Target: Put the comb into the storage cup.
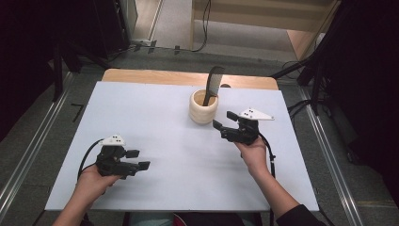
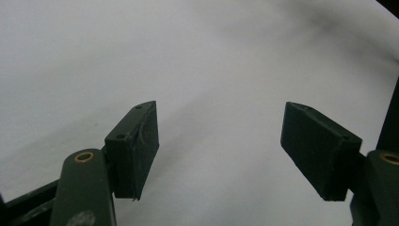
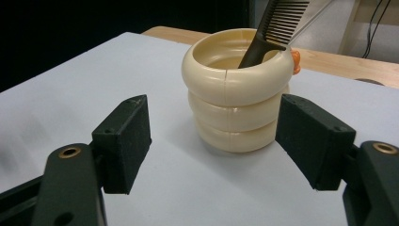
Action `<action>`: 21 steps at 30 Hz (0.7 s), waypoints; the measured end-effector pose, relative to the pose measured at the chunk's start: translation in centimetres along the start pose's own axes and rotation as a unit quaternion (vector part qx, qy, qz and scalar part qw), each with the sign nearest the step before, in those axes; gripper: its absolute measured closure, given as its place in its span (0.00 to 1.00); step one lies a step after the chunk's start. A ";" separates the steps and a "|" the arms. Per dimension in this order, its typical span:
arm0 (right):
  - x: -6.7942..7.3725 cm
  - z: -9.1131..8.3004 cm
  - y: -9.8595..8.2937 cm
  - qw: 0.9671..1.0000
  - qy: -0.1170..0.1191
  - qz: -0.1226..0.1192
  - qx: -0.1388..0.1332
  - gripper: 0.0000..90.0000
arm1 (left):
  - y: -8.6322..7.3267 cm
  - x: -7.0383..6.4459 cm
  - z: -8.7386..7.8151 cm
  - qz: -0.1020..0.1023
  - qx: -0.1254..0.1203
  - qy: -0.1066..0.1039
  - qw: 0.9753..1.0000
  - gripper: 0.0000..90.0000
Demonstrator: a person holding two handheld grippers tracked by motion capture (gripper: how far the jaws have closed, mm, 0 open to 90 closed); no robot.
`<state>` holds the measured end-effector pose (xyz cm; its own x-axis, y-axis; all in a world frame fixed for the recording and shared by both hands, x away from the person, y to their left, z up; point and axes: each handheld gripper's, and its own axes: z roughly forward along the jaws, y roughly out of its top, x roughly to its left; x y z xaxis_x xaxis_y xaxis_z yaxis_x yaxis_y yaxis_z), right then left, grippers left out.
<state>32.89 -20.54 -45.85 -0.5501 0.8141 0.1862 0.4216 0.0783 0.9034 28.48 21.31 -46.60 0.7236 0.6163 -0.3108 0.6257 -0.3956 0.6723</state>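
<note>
Nowhere any readable writing — the cream ribbed cup (image 1: 203, 107) sits upper centre, black comb (image 1: 214, 84) standing inside, its top cropped in the right gripper view. Right gripper (image 1: 225, 121) and left gripper (image 1: 138, 159) — jaws apart, empty.

No readable text, labels or numbers

A: How is the left gripper (image 1: 138, 159) held?
B: Low, jaws parted, pointing right.
A: And the right gripper (image 1: 225, 120)?
B: Farther forward, jaws apart, nothing between them.
</note>
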 end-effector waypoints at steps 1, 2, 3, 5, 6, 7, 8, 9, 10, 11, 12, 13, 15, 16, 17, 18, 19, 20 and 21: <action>0.0 -0.2 0.0 1.000 0.000 -0.001 -0.002 0.28 | 0.0 0.0 0.0 -0.001 0.000 0.000 1.000 0.32; 0.1 -0.3 -0.1 1.000 0.001 -0.001 -0.004 0.28 | 0.0 0.0 0.0 -0.001 0.000 0.000 1.000 0.32; 0.1 -0.5 -0.2 1.000 0.001 -0.002 -0.006 0.28 | 0.0 0.0 0.0 -0.001 -0.001 0.000 1.000 0.32; 0.1 -0.8 -0.3 1.000 0.002 -0.005 -0.007 0.27 | 0.0 0.0 0.0 -0.001 -0.001 0.000 1.000 0.32; 0.2 -0.9 -0.4 1.000 0.003 -0.004 -0.008 0.27 | 0.0 0.0 0.0 -0.001 0.000 0.000 1.000 0.32; 0.3 -1.1 -0.4 1.000 0.003 -0.006 -0.009 0.27 | 0.0 0.0 0.0 0.000 0.000 0.000 1.000 0.32; 0.3 -1.3 -0.5 1.000 0.003 -0.007 -0.009 0.27 | 0.0 0.0 0.0 0.000 0.000 0.000 1.000 0.32; 0.4 -1.4 -0.6 1.000 0.005 -0.009 -0.011 0.27 | 0.0 0.0 0.0 0.000 0.000 0.000 1.000 0.32; 0.4 -1.5 -0.7 1.000 0.007 -0.010 -0.011 0.27 | 0.0 0.0 0.0 0.000 0.000 0.000 1.000 0.32; 0.5 -1.7 -0.7 1.000 0.007 -0.010 -0.011 0.26 | 0.0 0.0 0.0 0.000 0.000 0.000 1.000 0.32; 0.6 -1.8 -0.8 1.000 0.008 -0.011 -0.014 0.26 | 0.0 0.0 0.0 0.000 0.000 0.000 1.000 0.32; 0.6 -2.0 -0.8 1.000 0.009 -0.011 -0.015 0.26 | 0.0 0.0 0.0 0.000 0.000 0.000 1.000 0.32; 0.7 -2.2 -0.9 1.000 0.011 -0.014 -0.018 0.26 | 0.0 0.0 0.0 0.001 0.000 0.000 1.000 0.32; 0.7 -2.4 -1.0 1.000 0.012 -0.010 -0.018 0.26 | 0.0 0.0 0.0 0.000 0.000 -0.001 1.000 0.32; 0.7 -2.5 -1.0 1.000 0.014 -0.010 -0.019 0.26 | 0.0 0.0 0.0 0.000 0.000 -0.001 1.000 0.32; 0.7 -2.7 -1.1 1.000 0.014 -0.012 -0.020 0.26 | 0.0 0.0 0.0 0.000 0.000 -0.001 1.000 0.32; 0.8 -2.8 -1.2 1.000 0.014 -0.012 -0.022 0.26 | 0.0 0.0 0.0 0.000 -0.001 -0.001 1.000 0.32; 0.8 -3.0 -1.2 1.000 0.014 -0.014 -0.023 0.26 | 0.0 0.0 0.0 0.000 -0.001 -0.001 1.000 0.32; 0.9 -3.1 -1.3 1.000 0.014 -0.012 -0.024 0.26 | 0.0 0.0 0.0 0.000 -0.001 -0.002 1.000 0.32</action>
<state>29.60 -21.73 -45.62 -0.5801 0.7956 0.1747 0.3742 0.0698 0.9247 28.51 21.31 -46.60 0.7245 0.6140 -0.3132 0.6254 -0.3945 0.6732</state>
